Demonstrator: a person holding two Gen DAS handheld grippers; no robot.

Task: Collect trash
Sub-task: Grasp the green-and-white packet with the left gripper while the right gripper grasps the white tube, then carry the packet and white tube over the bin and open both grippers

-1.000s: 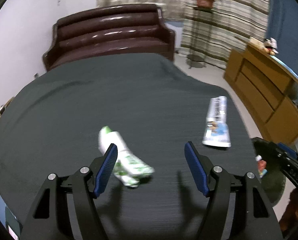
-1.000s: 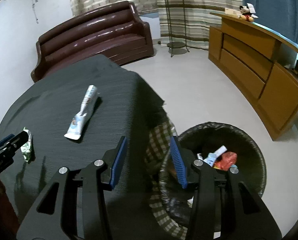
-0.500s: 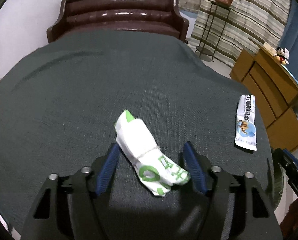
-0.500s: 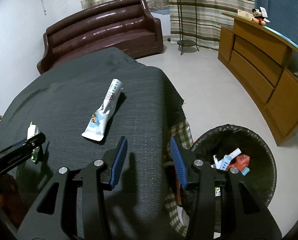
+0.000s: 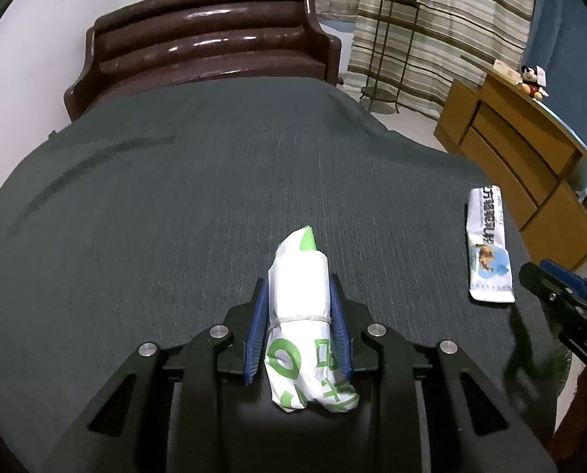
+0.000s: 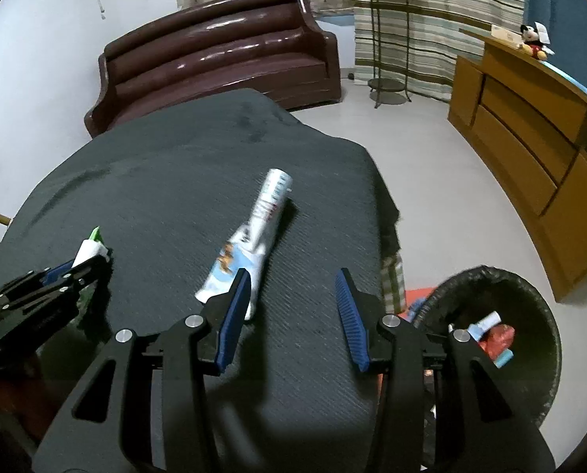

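A crumpled white and green wrapper (image 5: 299,295) lies on the dark-clothed table (image 5: 175,197) between the blue pads of my left gripper (image 5: 298,280). Its jaws are closing and both pads touch the wrapper's sides. The right wrist view shows that gripper (image 6: 57,276) at the far left with the wrapper (image 6: 90,246) sticking out ahead of it. A flattened white and blue toothpaste tube (image 6: 254,232) lies just ahead of my right gripper (image 6: 292,276), which stands open and empty above the table. The tube (image 5: 488,248) also shows at the right of the left wrist view.
A black-lined trash bin (image 6: 490,272) stands on the floor right of the table, with a red wrapper (image 6: 498,337) and other trash inside. A brown sofa (image 5: 207,39) is behind the table. A wooden cabinet (image 6: 530,138) runs along the right, and a plant stand (image 5: 388,39) by the curtains.
My left gripper slid forward around the wrapper and its jaws closed in on it. My right gripper swung left from over the bin to over the table near the tube.
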